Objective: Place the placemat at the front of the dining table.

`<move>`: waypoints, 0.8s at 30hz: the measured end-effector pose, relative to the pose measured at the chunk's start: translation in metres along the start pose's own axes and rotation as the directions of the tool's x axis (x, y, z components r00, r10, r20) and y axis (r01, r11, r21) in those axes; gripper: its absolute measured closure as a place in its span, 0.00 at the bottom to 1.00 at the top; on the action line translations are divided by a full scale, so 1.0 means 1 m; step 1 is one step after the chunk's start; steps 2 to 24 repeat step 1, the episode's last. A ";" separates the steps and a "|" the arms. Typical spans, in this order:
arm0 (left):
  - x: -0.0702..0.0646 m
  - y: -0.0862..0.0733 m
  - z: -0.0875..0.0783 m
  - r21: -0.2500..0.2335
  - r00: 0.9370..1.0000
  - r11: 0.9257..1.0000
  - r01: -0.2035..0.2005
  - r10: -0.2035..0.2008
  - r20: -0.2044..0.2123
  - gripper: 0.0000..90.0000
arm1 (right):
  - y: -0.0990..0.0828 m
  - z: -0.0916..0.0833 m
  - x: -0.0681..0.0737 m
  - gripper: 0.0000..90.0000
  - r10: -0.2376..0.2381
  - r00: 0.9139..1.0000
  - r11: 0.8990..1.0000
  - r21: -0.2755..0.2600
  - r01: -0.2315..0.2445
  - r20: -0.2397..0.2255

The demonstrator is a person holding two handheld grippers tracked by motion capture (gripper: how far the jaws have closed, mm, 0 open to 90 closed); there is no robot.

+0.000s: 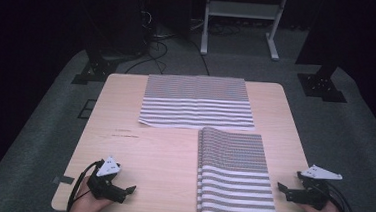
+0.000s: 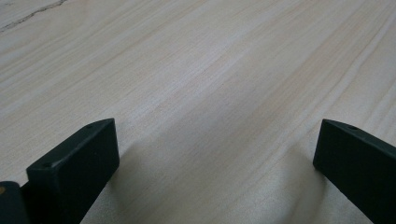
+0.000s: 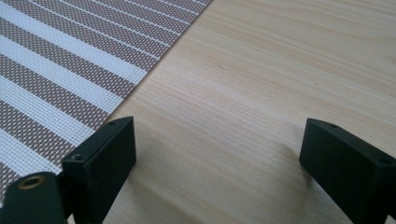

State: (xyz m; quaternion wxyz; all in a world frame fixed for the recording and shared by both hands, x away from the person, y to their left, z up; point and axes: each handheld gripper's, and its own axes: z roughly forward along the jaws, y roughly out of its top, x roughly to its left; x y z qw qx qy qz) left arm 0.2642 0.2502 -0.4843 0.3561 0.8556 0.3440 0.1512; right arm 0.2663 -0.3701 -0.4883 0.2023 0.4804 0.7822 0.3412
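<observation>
Two mats on your table [image 1: 123, 146]: near mat [image 1: 235, 177] at its front edge, far mat [image 1: 196, 102] just behind. Your right gripper [image 1: 290, 191], jaws wide, sits just beside near mat; left gripper [image 1: 125, 191], jaws wide, well apart.

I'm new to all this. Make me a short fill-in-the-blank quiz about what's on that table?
1. The two mats on the table have a ____ pattern.
2. The right gripper rests just beside the ____ mat.
3. The jaws of the left gripper stand ____, holding nothing.

Missing words: striped; nearer; open
</observation>
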 end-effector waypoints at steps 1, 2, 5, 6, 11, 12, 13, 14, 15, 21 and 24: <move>0.000 0.000 0.000 0.000 1.000 1.000 0.000 0.000 0.000 0.00 | 0.000 0.000 0.000 0.10 0.000 1.000 1.000 0.000 0.000 0.000; 0.000 0.000 0.000 0.000 1.000 1.000 0.000 0.000 0.000 0.00 | 0.000 0.000 0.000 0.10 0.000 1.000 1.000 0.000 0.000 0.000; 0.000 0.000 0.000 0.000 1.000 1.000 0.000 0.000 0.000 0.00 | 0.000 0.000 0.000 0.10 0.000 1.000 1.000 0.000 0.000 0.000; 0.000 0.000 0.000 0.000 1.000 1.000 0.000 0.000 0.000 0.00 | 0.000 0.000 0.000 0.10 0.000 1.000 1.000 0.000 0.000 0.000; 0.000 0.000 0.000 0.000 1.000 1.000 0.000 0.000 0.000 0.00 | 0.000 0.000 0.000 0.10 0.000 1.000 1.000 0.000 0.000 0.000; 0.000 0.000 0.000 0.000 1.000 1.000 0.000 0.000 0.000 0.00 | 0.000 0.000 0.000 0.10 0.000 1.000 1.000 0.000 0.000 0.000; 0.000 0.000 0.000 0.000 1.000 1.000 0.000 0.000 0.000 0.00 | 0.000 0.000 0.000 0.10 0.000 1.000 1.000 0.000 0.000 0.000; 0.000 0.000 0.000 0.000 1.000 1.000 0.000 0.000 0.000 0.00 | 0.000 0.000 0.000 0.10 0.000 1.000 1.000 0.000 0.000 0.000; 0.000 0.000 0.000 0.000 1.000 1.000 0.000 0.000 0.000 0.00 | 0.000 0.000 0.000 0.10 0.000 1.000 1.000 0.000 0.000 0.000; 0.000 0.000 0.000 0.000 1.000 1.000 0.000 0.000 0.000 0.00 | 0.000 0.000 0.000 0.10 0.000 1.000 1.000 0.000 0.000 0.000; 0.000 0.000 0.000 0.000 1.000 1.000 0.000 0.000 0.000 0.00 | 0.000 0.000 0.000 0.10 0.000 1.000 1.000 0.000 0.000 0.000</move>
